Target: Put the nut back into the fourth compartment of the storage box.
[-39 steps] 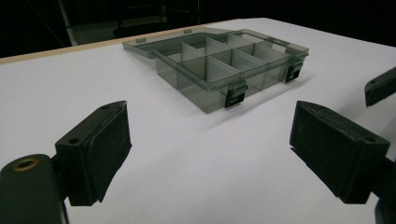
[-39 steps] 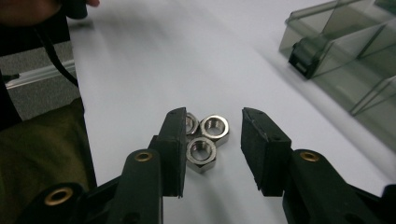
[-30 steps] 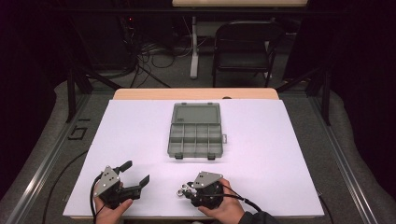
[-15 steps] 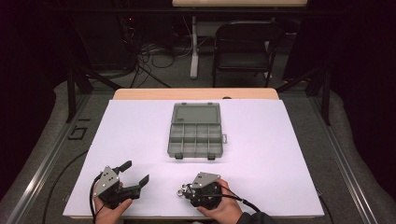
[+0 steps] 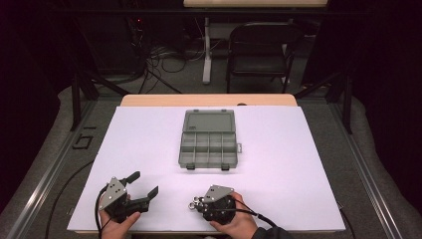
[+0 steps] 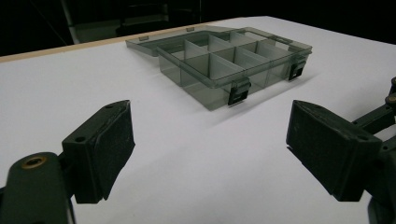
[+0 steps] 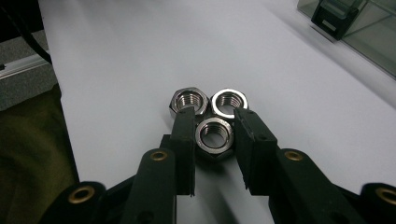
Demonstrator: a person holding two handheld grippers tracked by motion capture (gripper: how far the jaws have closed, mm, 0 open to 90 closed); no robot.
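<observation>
Now | right tongs [image 7: 214, 123] clamp shiny steel hex nut [image 7: 214, 135] | left tongs [image 6: 210, 154] wide

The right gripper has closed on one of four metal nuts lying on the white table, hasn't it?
Not quite: there are three nuts, not four. The right gripper view shows the right gripper closed on the nearest nut, with two more nuts touching it on the white table.

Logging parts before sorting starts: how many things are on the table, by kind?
Hex nuts: 3
Compartment box: 1
Total: 4
</observation>
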